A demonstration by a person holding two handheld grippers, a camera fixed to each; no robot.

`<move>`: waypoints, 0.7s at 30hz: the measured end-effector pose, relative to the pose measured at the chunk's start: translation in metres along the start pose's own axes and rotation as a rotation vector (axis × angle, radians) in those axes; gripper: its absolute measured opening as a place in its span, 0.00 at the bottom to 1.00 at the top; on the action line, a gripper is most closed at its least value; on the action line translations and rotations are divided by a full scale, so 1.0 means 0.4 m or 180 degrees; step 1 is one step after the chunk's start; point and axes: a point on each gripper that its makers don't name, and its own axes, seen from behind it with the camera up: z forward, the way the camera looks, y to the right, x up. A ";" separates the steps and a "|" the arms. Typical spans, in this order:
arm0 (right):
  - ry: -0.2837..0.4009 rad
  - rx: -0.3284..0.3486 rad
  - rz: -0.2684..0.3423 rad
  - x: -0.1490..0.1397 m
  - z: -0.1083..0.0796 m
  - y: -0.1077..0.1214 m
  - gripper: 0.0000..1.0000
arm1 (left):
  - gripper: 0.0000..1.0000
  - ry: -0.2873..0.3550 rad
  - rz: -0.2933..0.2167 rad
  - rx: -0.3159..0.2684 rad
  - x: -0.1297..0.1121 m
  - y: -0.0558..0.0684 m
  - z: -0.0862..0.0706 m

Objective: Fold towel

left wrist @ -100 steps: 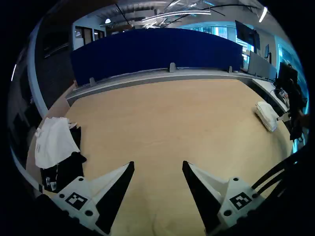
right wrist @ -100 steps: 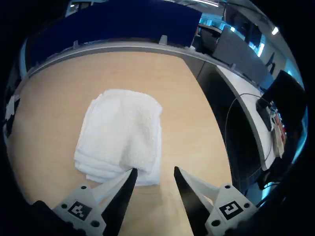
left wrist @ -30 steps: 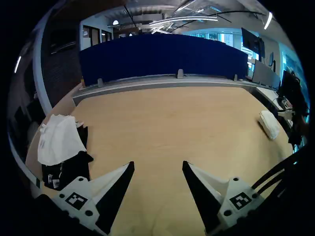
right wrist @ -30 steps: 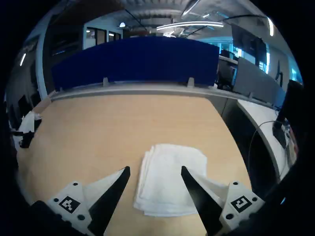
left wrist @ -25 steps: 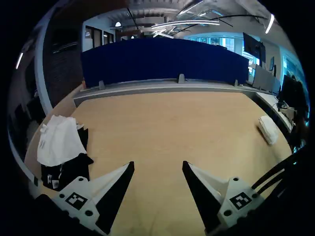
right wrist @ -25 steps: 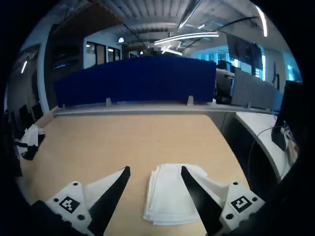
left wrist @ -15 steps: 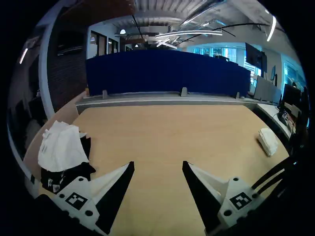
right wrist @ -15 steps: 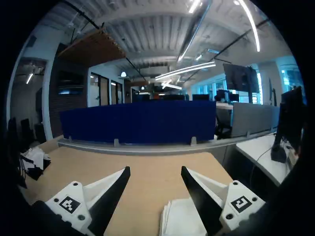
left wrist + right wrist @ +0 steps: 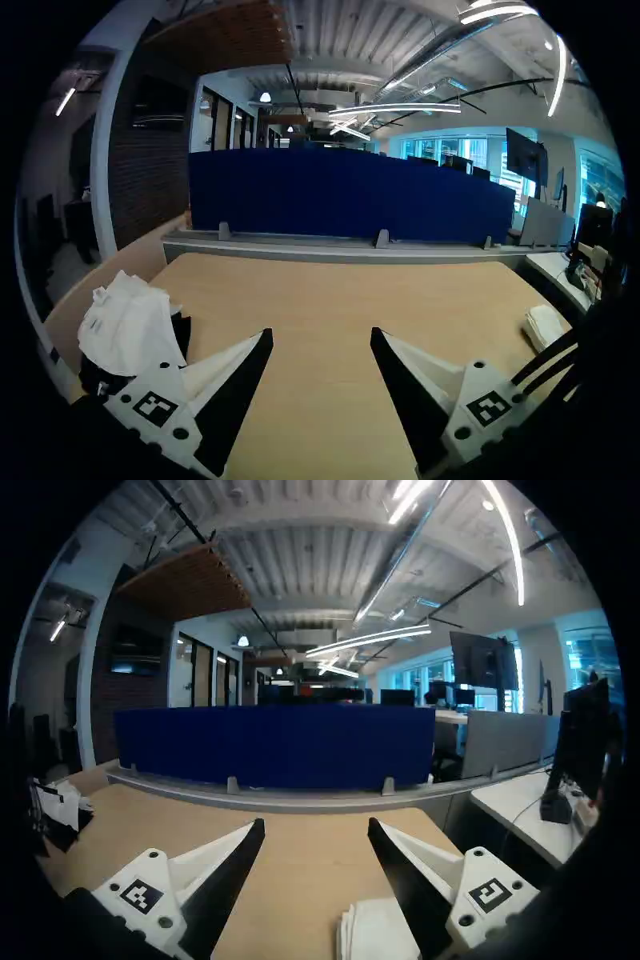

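Observation:
A folded white towel lies on the wooden table just below my right gripper, which is open and holds nothing. The same folded towel shows small at the table's right edge in the left gripper view. My left gripper is open and empty over the bare tabletop. A crumpled pile of white cloth on black cloth sits at the left edge, beside the left finger.
A blue divider panel runs along the table's far edge. The cloth pile also sits far left in the right gripper view. Desks with monitors stand to the right, past the table's edge.
Both grippers have tilted upward and pulled back, so more ceiling shows. The right gripper has let go of the folded towel, which now lies low in its view.

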 end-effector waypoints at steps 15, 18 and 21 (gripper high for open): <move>0.0197 0.0023 0.0001 0.046 0.029 -0.153 1.00 | 0.91 0.0535 0.0023 0.0102 0.161 -0.039 0.017; 0.0172 0.0028 -0.0004 0.043 0.032 -0.169 1.00 | 0.90 0.0578 0.0056 0.0127 0.168 -0.044 0.018; 0.0153 0.0033 0.0010 0.047 0.031 -0.182 1.00 | 0.90 0.0593 0.0104 0.0136 0.166 -0.046 0.019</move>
